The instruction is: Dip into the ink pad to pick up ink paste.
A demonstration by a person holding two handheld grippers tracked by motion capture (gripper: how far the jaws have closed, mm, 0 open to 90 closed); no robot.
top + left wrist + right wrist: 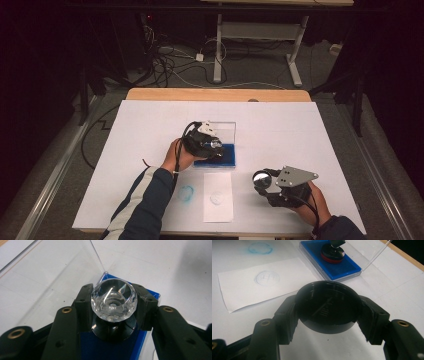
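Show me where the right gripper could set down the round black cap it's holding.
Crowded: the middle, with the blue ink pad in its clear case, the left gripper on the clear-knobbed stamp, the white paper slip and a blue smudge. Free: the white table cover beyond the right gripper holding the round black cap, and its far left.

Left forearm in dark sleeve with white stripe enters from bottom, angled up and rightward toward bench middle. Left hand (176,156) wrapped round body of left tongs (216,145); jaws closed, pads pressing either side of held object, seen from left gripper view (113,303). Right forearm enters at bottom right corner. Right hand (312,200) grips right tongs (262,179), pointing leftward; grey three-cornered plate on top; jaws clamped on held object (328,306). Cable trails from each.
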